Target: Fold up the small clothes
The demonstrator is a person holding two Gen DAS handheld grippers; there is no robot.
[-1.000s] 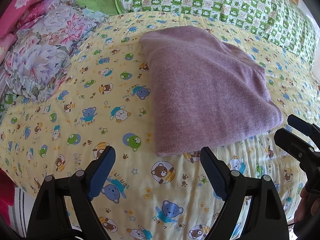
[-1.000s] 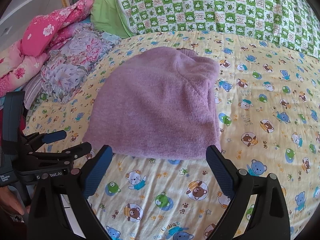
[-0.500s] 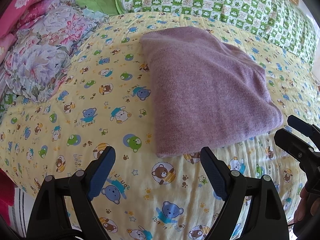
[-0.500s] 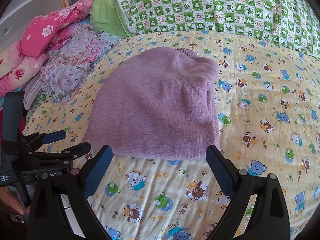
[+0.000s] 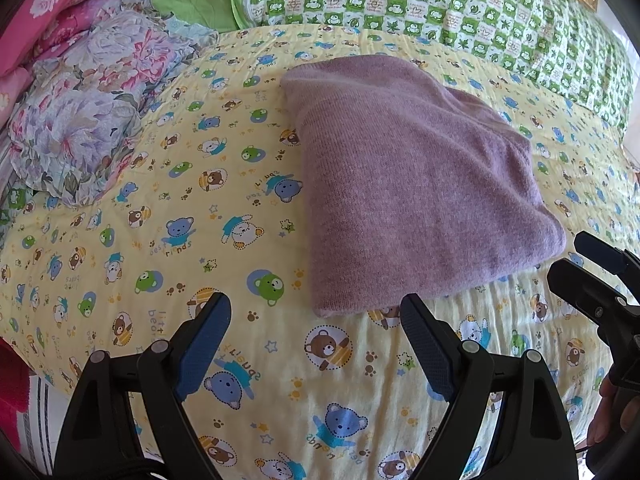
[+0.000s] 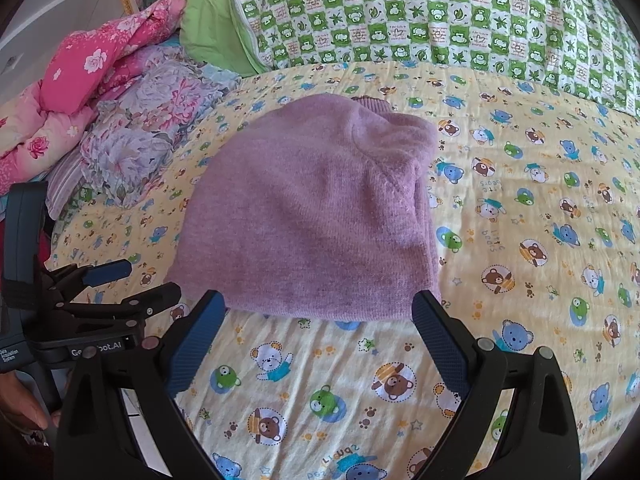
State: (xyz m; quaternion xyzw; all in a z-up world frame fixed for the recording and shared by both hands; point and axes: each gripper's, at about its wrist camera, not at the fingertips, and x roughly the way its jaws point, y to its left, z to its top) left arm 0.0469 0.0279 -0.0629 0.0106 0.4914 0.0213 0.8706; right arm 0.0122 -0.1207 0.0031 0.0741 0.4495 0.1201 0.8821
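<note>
A purple knit garment [image 5: 416, 184] lies folded into a compact pad on the yellow bear-print bedsheet [image 5: 160, 240]; it also shows in the right wrist view [image 6: 316, 216]. My left gripper [image 5: 316, 320] is open and empty, just short of the garment's near edge. My right gripper [image 6: 318, 316] is open and empty, its fingertips at the garment's near hem. The right gripper shows at the right edge of the left wrist view [image 5: 592, 272], and the left gripper at the left of the right wrist view [image 6: 132, 284].
A green checked quilt [image 6: 440, 12] lies along the back of the bed. Pink and floral bedding [image 5: 84, 92] is piled at the left. The bed's near edge drops off at the lower left [image 5: 40, 400].
</note>
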